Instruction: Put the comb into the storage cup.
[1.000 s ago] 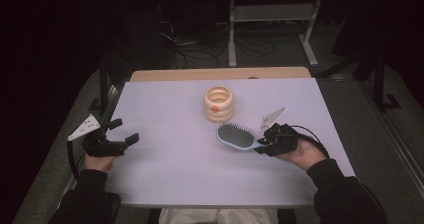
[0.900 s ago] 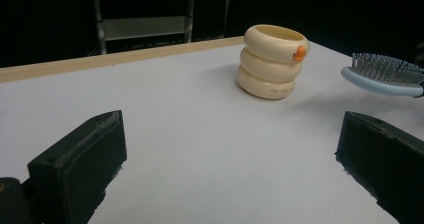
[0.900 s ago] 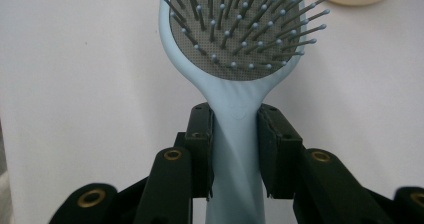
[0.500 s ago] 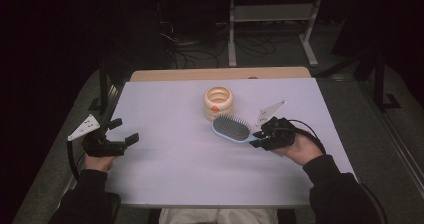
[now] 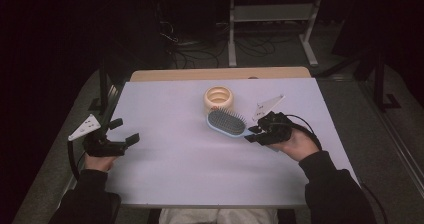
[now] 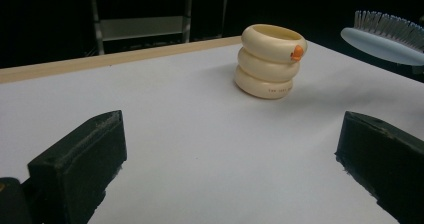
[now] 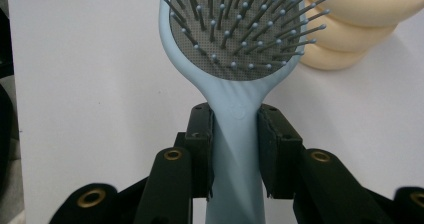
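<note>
Currently held off the table (image 5: 165, 174): light blue hairbrush (image 5: 227, 122), bristles up, handle (image 7: 235, 149) pinched between the 2 jaws of the right gripper (image 5: 256, 132), head reaching toward the cream ringed holder (image 5: 218, 99) and just beside it on the near side. Seen from the left gripper view, brush head (image 6: 385, 39) raised above the table surface, to the right of the holder (image 6: 270, 61) and about level with its rim.

Likely trouble: grip set on the narrow neck only, with the heavy head far out, so could pivot or droop in the jaws on a quick swing. Could also knock the holder, light-looking and built of 3 stacked rings with a small orange knob (image 6: 298, 52), and tip or push it toward the far wooden edge (image 5: 220, 74). Bristles catching the rim another risk.

Left gripper (image 5: 122, 134) well away from the holder, at the near-left, jaws spread wide and holding nothing; no help for steadying.
</note>
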A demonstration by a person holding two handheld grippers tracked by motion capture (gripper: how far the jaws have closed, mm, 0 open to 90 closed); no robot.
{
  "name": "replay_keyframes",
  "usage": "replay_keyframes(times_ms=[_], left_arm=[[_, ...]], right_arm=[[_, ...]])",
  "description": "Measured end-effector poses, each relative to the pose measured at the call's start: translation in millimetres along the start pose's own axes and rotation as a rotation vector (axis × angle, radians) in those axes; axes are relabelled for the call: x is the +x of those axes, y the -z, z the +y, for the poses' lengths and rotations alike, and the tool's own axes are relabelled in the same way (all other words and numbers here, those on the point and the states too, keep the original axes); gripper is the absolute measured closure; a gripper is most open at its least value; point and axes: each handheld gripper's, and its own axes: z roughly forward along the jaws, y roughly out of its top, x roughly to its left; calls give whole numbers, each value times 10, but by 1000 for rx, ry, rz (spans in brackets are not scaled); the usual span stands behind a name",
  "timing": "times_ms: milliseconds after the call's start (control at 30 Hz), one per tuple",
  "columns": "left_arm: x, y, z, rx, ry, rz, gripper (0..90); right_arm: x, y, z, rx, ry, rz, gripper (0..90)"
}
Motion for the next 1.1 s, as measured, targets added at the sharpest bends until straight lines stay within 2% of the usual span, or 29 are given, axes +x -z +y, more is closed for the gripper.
replay_keyframes(times_ms=[500, 667, 767, 900, 1100], left_arm=[[-8, -12, 0, 7, -2, -6, 0], [-13, -10, 22, -6, -2, -10, 0], [-29, -17, 51, -12, -3, -18, 0], [-74, -57, 88, 12, -19, -38, 0], [-111, -101, 173, 19, -39, -60, 0]], right_arm=[[-12, 104, 243, -54, 11, -11, 682], [-23, 122, 322, -60, 12, -17, 682], [-36, 137, 376, -62, 11, -25, 682], [-48, 166, 468, -74, 19, -41, 682], [-68, 193, 598, -92, 27, -51, 683]])
